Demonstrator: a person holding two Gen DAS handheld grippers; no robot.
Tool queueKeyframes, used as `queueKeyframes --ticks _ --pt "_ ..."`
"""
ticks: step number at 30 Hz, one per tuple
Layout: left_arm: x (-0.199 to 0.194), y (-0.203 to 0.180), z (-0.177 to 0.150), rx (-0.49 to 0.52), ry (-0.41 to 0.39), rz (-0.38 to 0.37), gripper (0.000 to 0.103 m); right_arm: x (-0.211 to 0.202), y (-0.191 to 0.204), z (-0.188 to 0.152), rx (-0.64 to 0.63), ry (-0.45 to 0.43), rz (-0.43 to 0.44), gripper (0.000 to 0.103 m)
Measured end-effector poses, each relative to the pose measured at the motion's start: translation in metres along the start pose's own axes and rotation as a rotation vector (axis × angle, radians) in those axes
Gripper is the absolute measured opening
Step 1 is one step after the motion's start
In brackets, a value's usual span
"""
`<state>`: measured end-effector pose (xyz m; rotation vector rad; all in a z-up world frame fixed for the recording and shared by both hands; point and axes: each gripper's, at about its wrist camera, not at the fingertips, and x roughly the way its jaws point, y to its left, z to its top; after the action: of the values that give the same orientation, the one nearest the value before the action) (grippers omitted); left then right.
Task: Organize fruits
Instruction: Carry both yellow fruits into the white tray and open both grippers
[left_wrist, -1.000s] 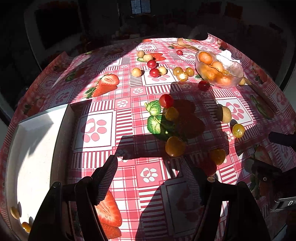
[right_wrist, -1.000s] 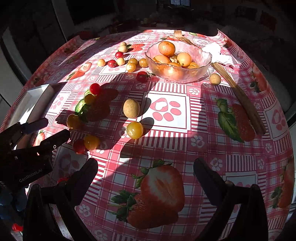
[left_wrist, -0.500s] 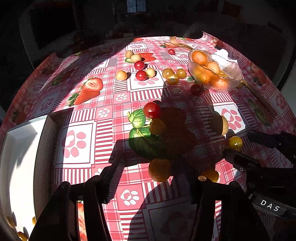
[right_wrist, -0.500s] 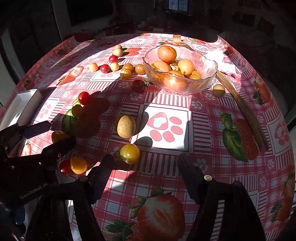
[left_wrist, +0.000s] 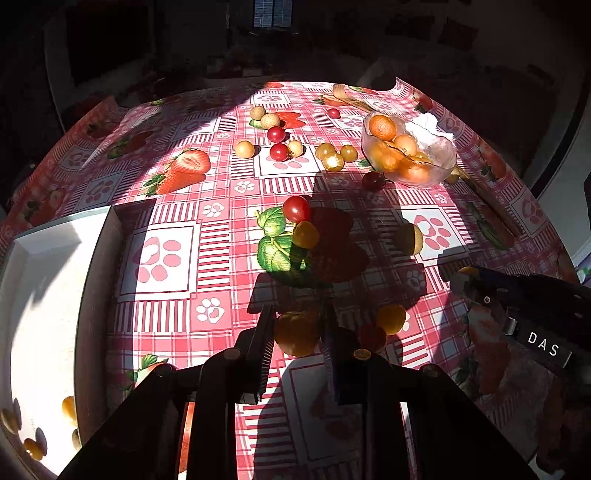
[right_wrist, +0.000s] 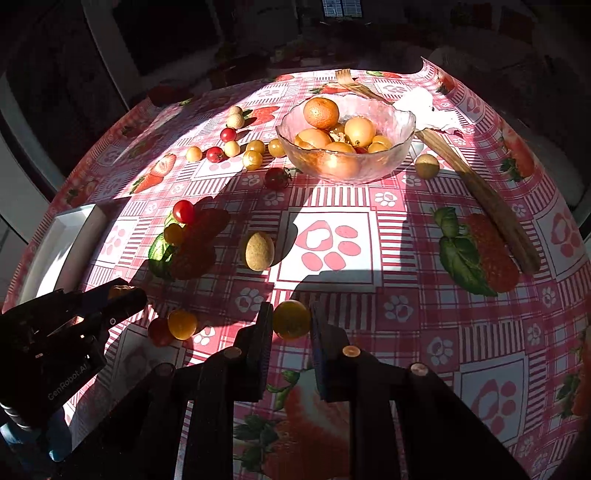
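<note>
Small tomatoes and round fruits lie scattered on a strawberry-print tablecloth. In the left wrist view my left gripper (left_wrist: 298, 314) is closing, and an orange-yellow tomato (left_wrist: 297, 332) sits between its pads, touched on both sides. My right gripper (right_wrist: 290, 310) is closing too, its pads against a yellow tomato (right_wrist: 291, 319). Both tomatoes rest on the cloth. The left gripper (right_wrist: 122, 295) also shows at the left of the right wrist view. A glass bowl (right_wrist: 402, 122) at the back holds oranges and yellow fruits. A white tray (left_wrist: 48, 277) lies at the left with a few small fruits in it.
A yellow tomato (right_wrist: 181, 324) and a red one (right_wrist: 159, 332) lie between the two grippers. A tan oval fruit (right_wrist: 258, 251) sits mid-table, a red tomato (right_wrist: 183, 211) further left. A wooden utensil (right_wrist: 480, 192) and crumpled paper (right_wrist: 421, 107) lie right of the bowl.
Both grippers went from wide open to closed in on a tomato each. Both moved forward until the tomatoes sat between the fingers.
</note>
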<state>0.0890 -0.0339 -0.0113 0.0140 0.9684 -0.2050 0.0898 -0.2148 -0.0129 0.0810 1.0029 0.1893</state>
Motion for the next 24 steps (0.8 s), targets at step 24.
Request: queueKeyframes --ticks 24 --pt "-0.088 0.100 -0.054 -0.134 -0.127 0.098 0.026 -0.037 0.094 -0.007 -0.104 0.007 0.120 0.022"
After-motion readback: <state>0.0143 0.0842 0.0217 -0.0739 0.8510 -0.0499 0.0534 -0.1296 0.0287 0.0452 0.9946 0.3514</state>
